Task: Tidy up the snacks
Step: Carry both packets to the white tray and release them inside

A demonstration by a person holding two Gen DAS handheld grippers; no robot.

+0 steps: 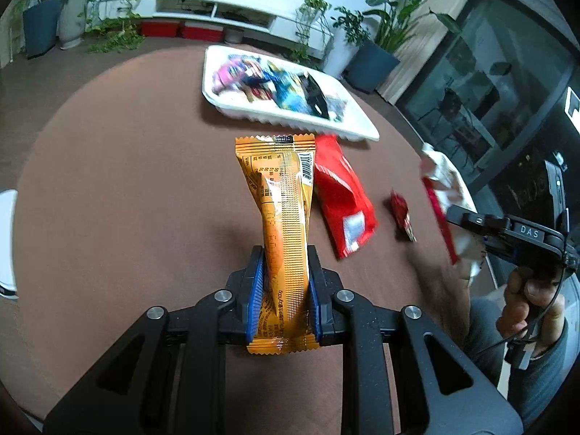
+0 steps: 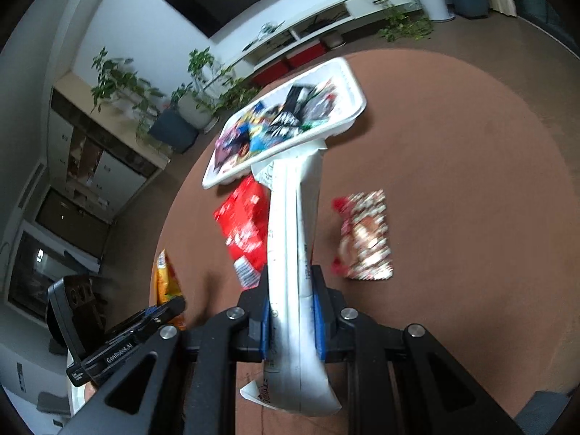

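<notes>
1. Left gripper (image 1: 284,279): jaws clamped on an orange snack packet (image 1: 281,214), which projects forward between the blue pads above the brown table (image 1: 127,181).
2. Right gripper (image 2: 291,311): jaws clamped on a white snack packet (image 2: 293,253), projecting forward likewise.
3. White tray (image 1: 357,123): holds assorted snacks, beyond both packets.
4. Red packet (image 1: 340,195): lies on the table between the grippers and the tray.

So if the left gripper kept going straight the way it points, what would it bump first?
Probably the white tray of snacks; the left gripper, holding the orange packet, aims that way, though depth is unclear.
</notes>
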